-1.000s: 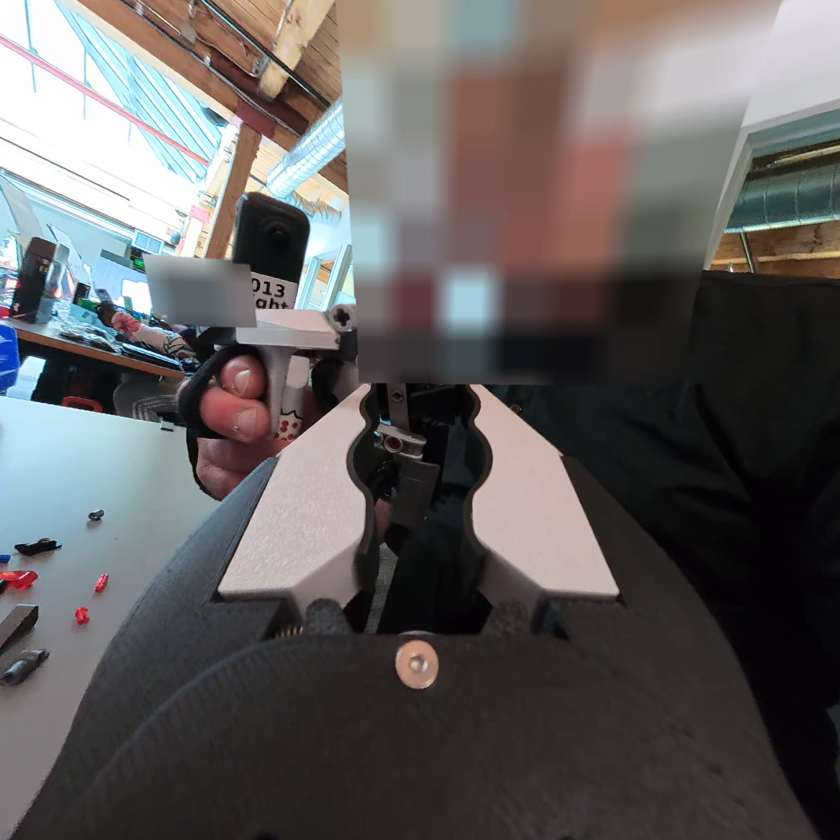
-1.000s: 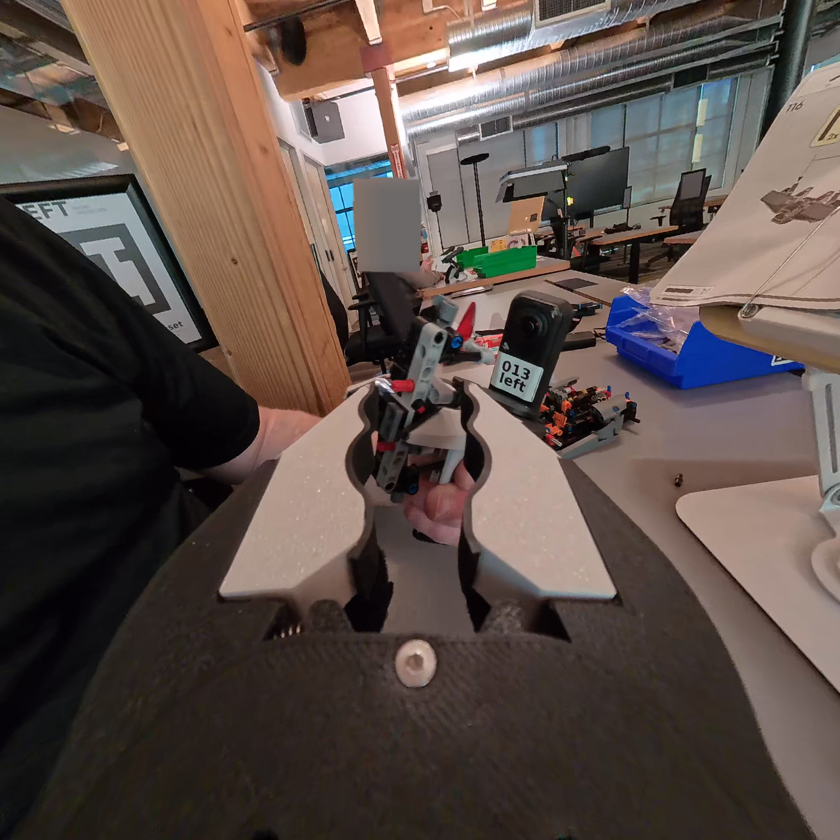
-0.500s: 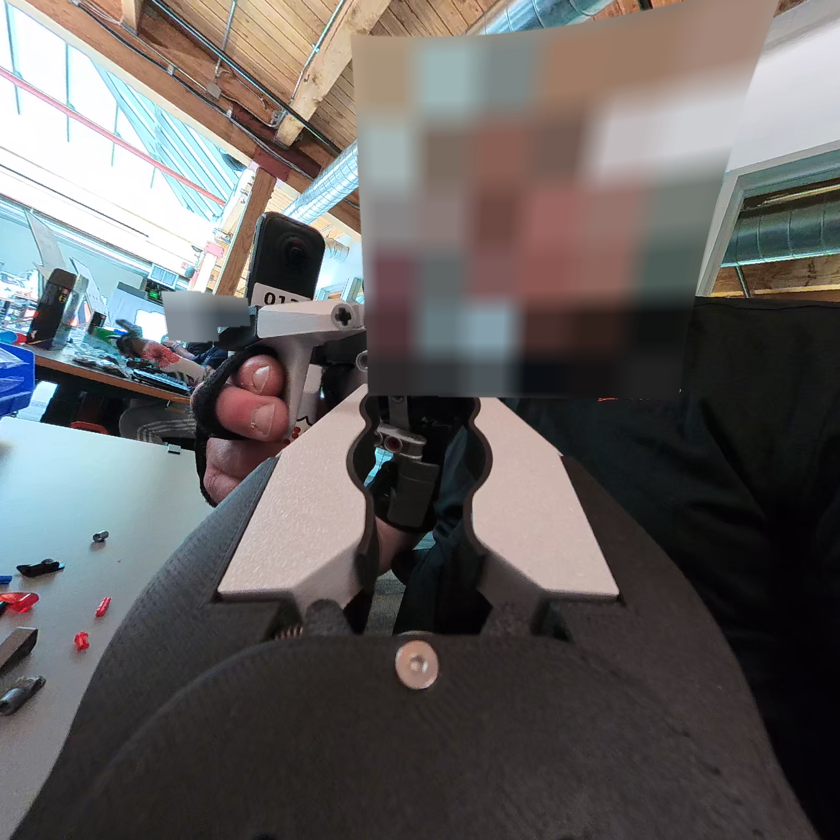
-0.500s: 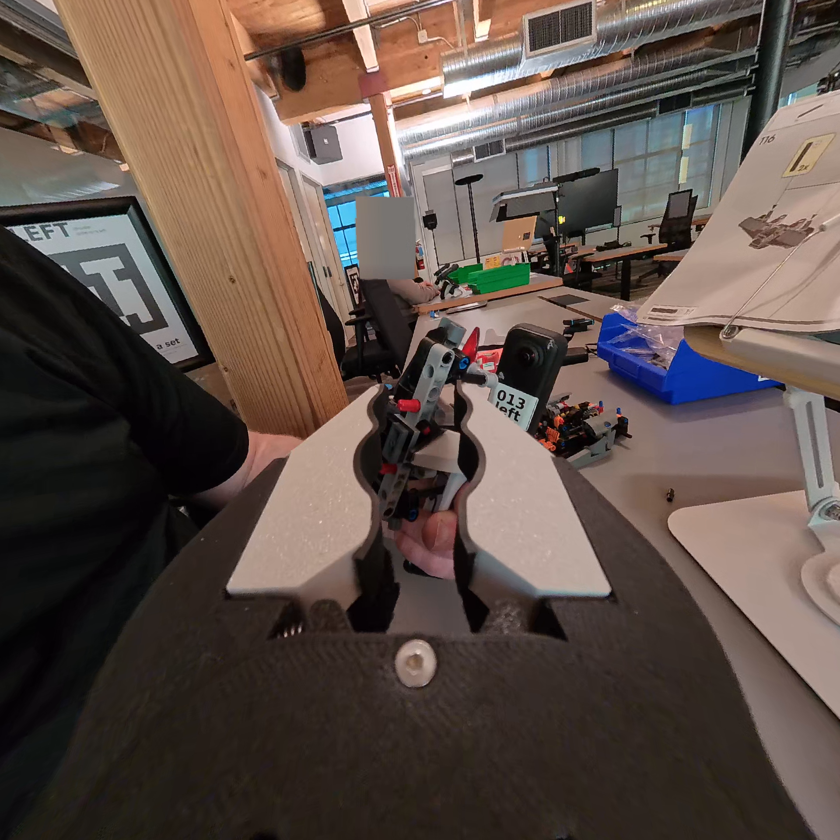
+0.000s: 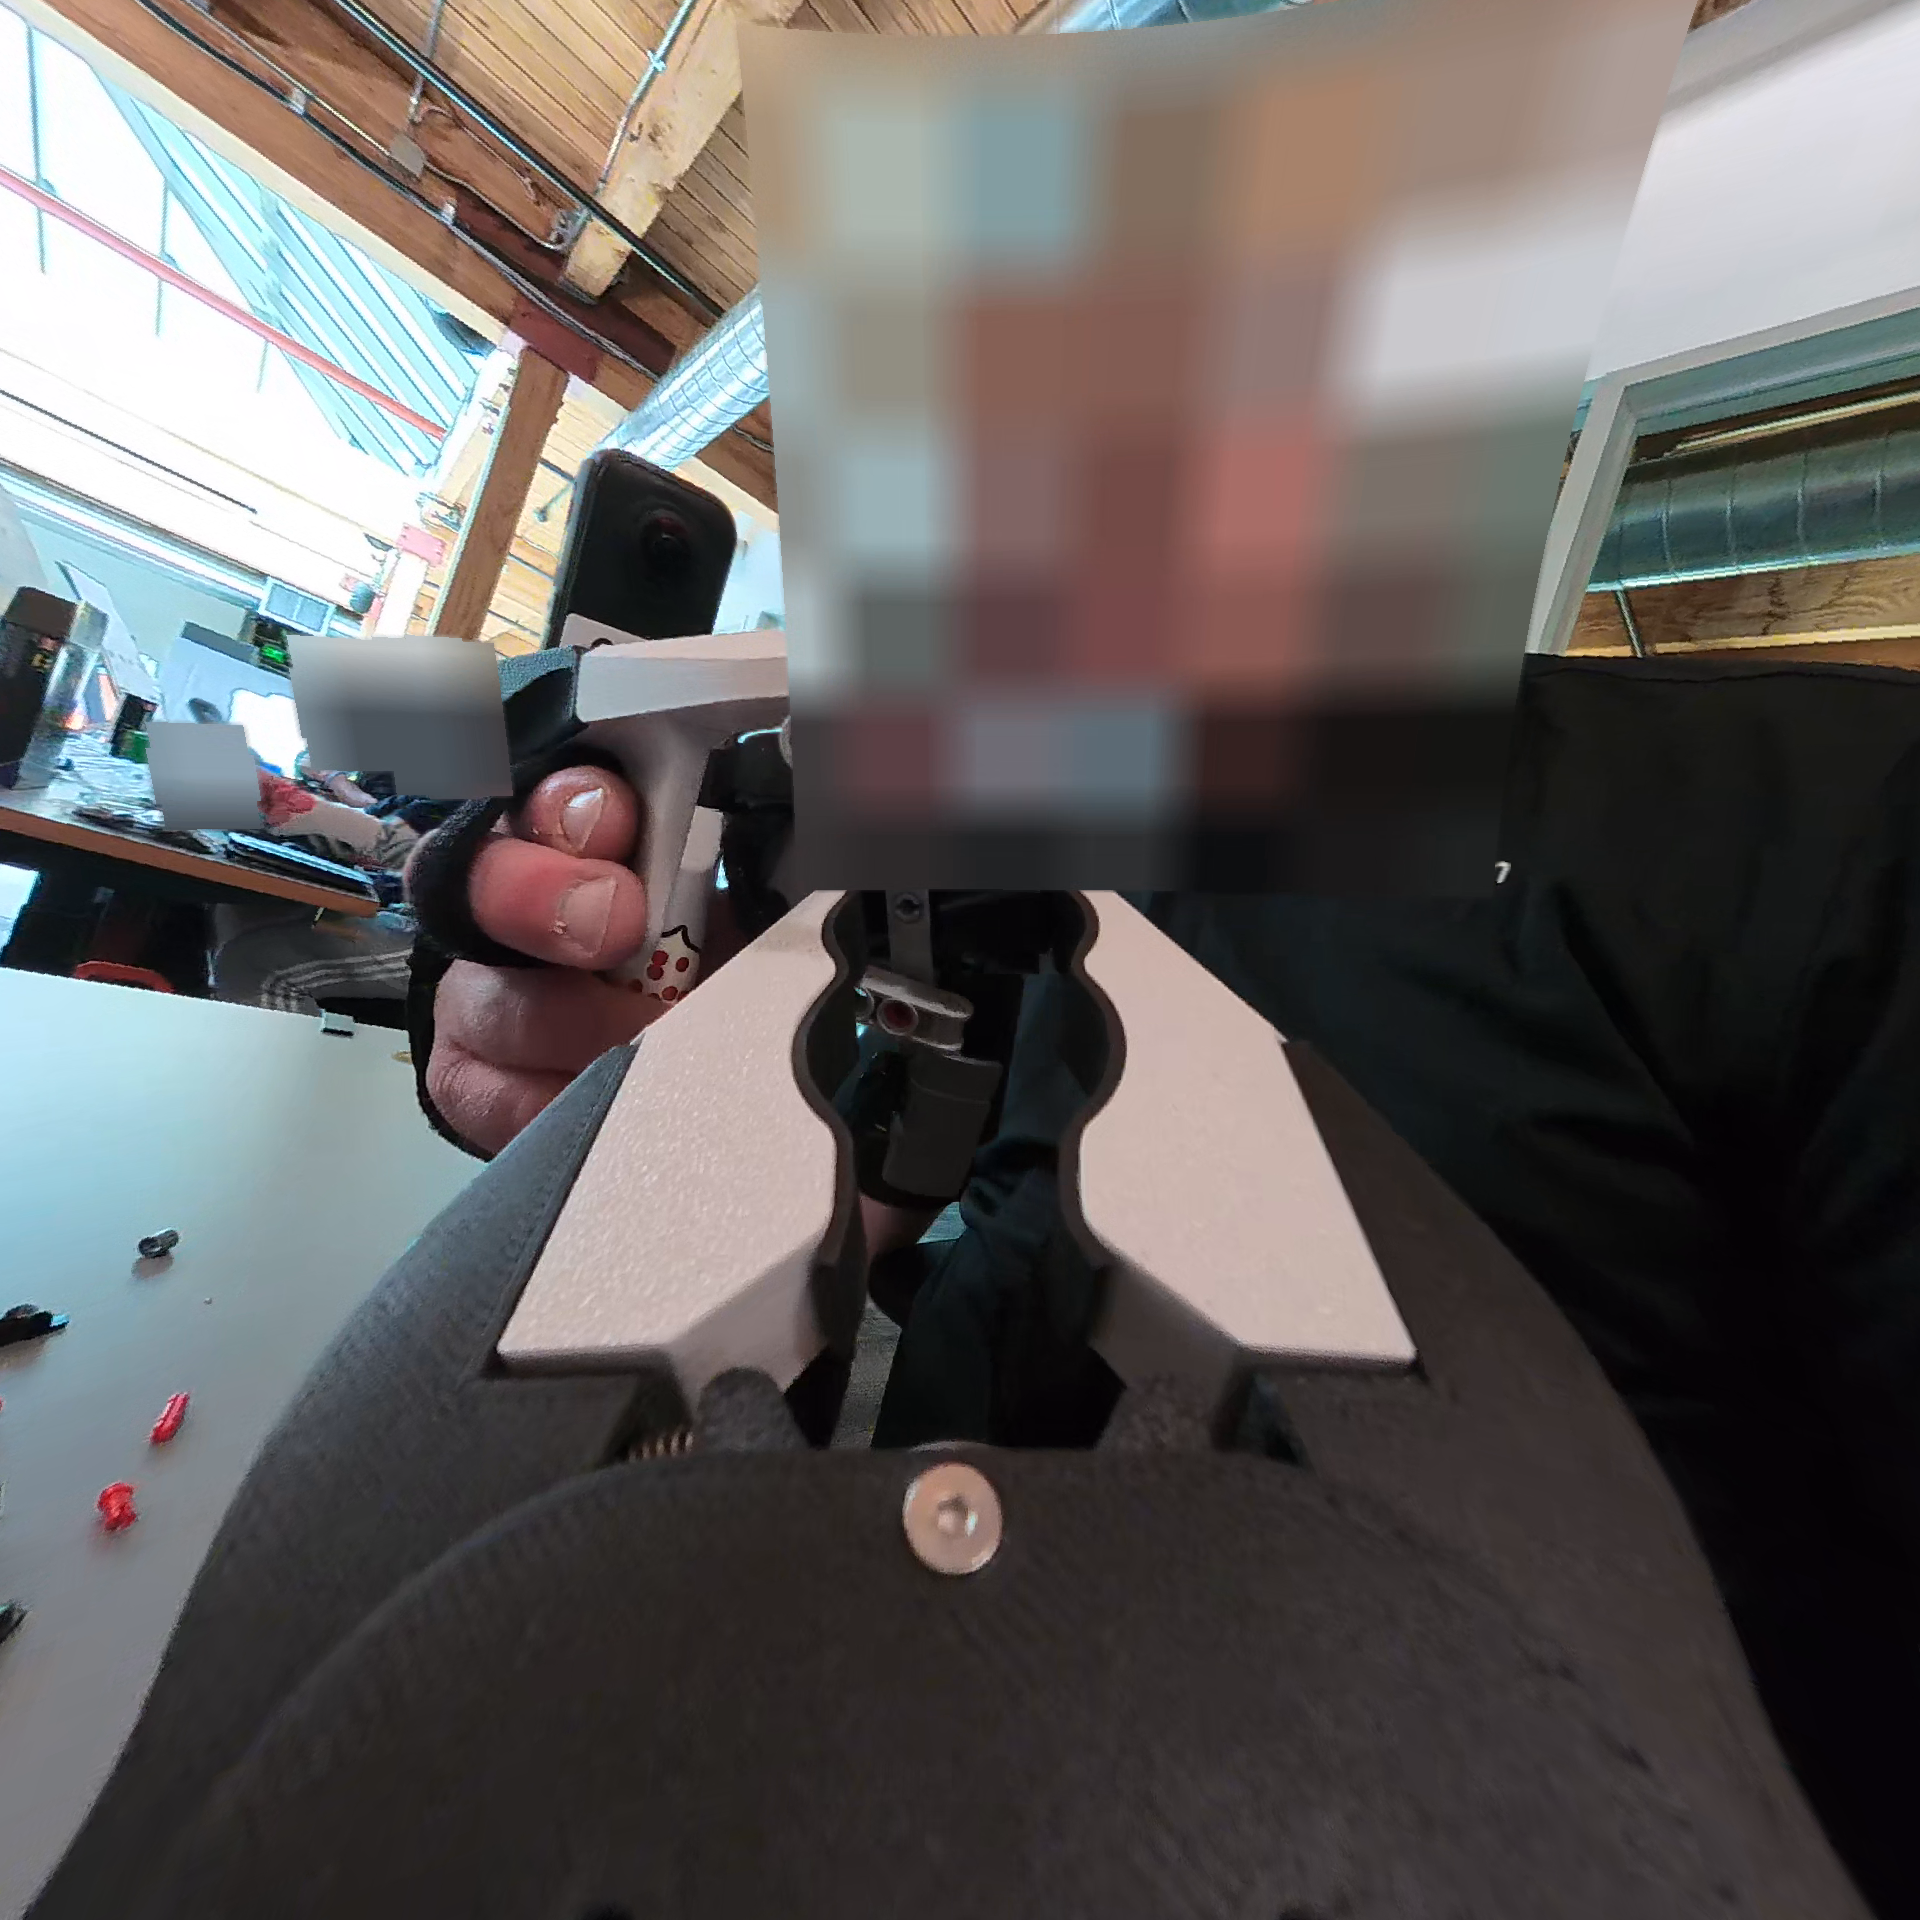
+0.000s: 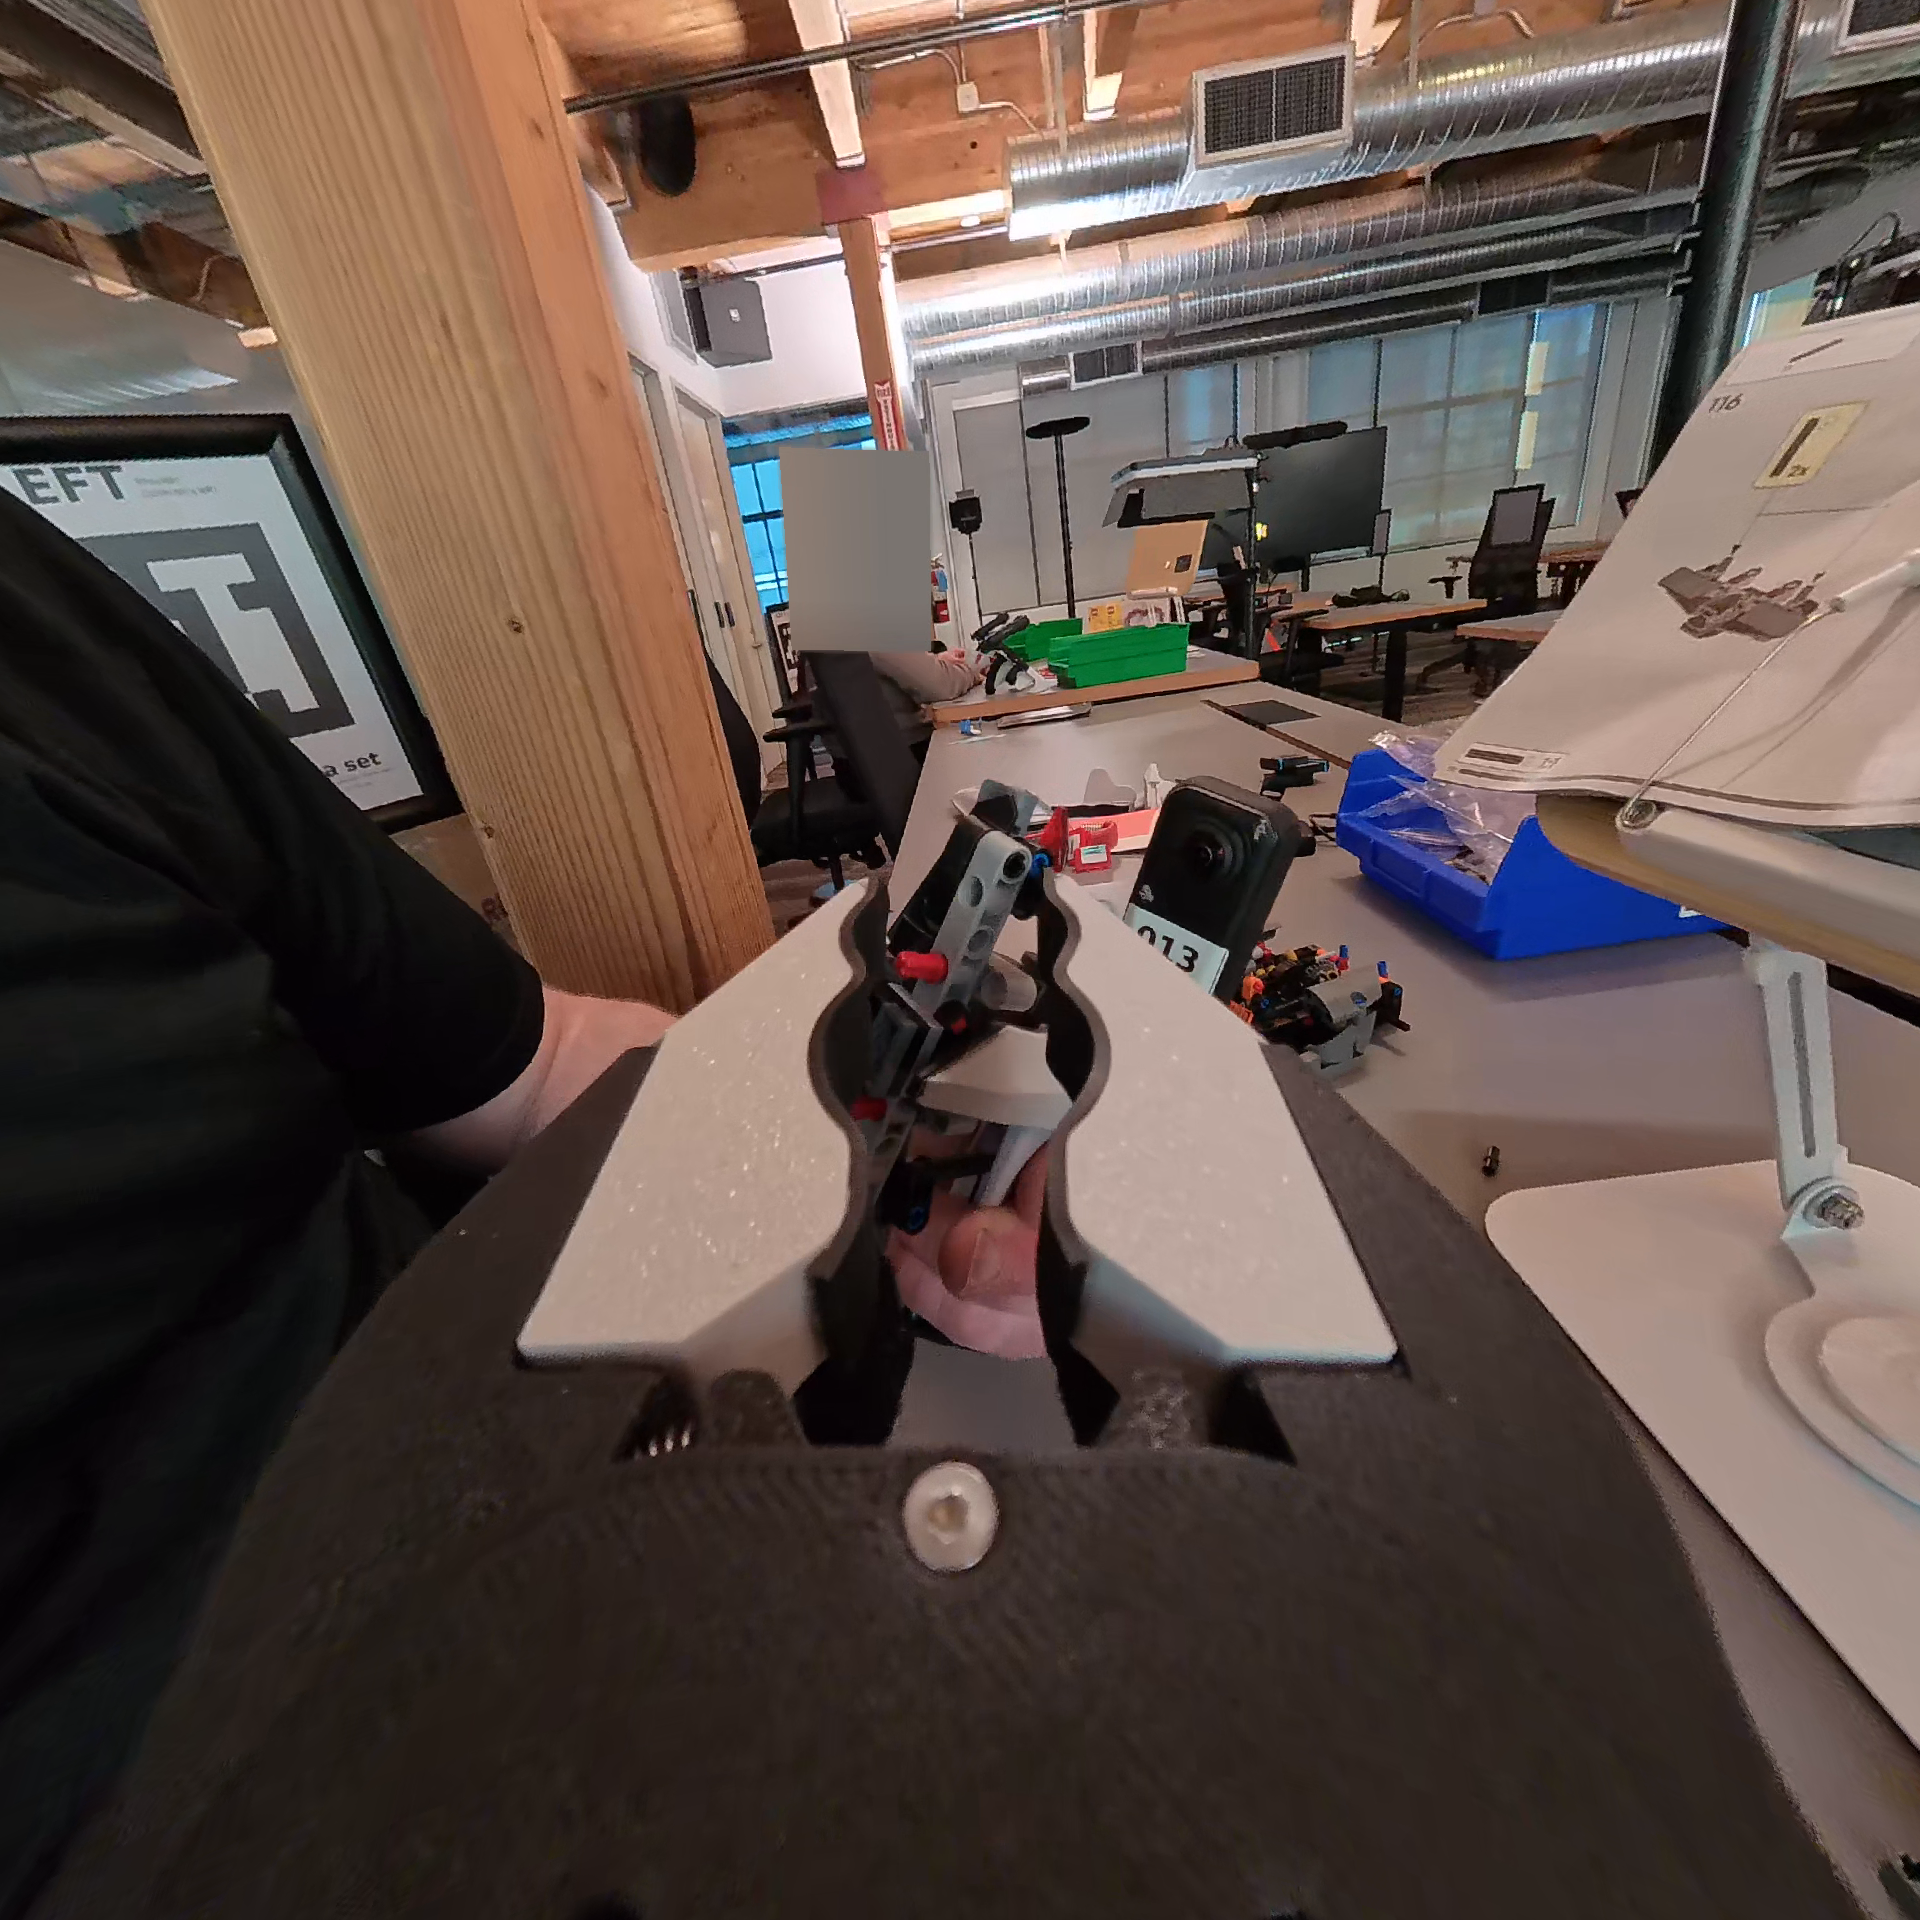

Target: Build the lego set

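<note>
A lego assembly [image 6: 951,966] of grey and black beams with red and blue pins is held in the air between my two grippers, which face each other. My right gripper [image 6: 961,899] is shut on it near the fingertips. My left gripper [image 5: 956,914] is also closed around it; there the assembly [image 5: 920,1049] lies against the left finger, and its black parts blend into the person's dark shirt. One left gripper finger [image 6: 992,1075] shows in the right wrist view beside the assembly. The hand holding the right gripper [image 5: 540,894] shows in the left wrist view.
Loose red pins [image 5: 166,1418] and small dark pieces [image 5: 156,1242] lie on the grey table at left. A partly built model [image 6: 1320,1003], a blue parts bin [image 6: 1507,894], an instruction booklet [image 6: 1714,644] on a white stand [image 6: 1704,1382] and a wooden post [image 6: 468,468] show in the right wrist view. The grippers are tip to tip, or close to it.
Both grippers have shifted slightly and stay facing each other. The assembly stays between the fingers and now leans a little more.
</note>
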The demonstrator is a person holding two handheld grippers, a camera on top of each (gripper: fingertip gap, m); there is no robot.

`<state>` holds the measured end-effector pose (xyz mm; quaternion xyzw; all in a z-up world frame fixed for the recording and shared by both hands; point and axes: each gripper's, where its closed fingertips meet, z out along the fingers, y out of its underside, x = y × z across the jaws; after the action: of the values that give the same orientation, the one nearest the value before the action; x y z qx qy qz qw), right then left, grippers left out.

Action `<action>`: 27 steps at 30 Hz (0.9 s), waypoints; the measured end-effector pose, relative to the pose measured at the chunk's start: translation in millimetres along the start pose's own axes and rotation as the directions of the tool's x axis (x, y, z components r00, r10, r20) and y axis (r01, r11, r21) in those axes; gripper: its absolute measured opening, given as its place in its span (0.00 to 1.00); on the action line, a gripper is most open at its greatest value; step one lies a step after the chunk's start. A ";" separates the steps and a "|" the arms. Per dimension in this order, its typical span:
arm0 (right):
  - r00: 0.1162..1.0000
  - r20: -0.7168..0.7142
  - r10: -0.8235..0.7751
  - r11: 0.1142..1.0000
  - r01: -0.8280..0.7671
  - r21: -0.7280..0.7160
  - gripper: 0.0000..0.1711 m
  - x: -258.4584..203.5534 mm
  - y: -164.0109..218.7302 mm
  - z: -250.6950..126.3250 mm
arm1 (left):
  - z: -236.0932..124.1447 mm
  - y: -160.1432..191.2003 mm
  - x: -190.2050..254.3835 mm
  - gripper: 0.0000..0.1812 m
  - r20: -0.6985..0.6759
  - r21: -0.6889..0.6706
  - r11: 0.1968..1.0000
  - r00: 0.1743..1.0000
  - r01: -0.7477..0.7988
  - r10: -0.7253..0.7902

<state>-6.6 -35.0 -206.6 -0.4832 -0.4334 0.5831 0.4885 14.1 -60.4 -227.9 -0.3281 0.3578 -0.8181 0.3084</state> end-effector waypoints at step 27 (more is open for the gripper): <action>0.936 0.223 -0.273 0.956 0.289 -0.042 0.36 -54.8 -3.6 -11.9 | 13.1 38.7 36.3 0.18 -0.098 -0.617 0.774 0.989 -0.144 0.107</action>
<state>8.7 -88.2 -197.3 -0.3685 -0.5696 0.5393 0.4989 12.9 -113.7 -240.0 -0.3632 0.6371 -0.6410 0.2265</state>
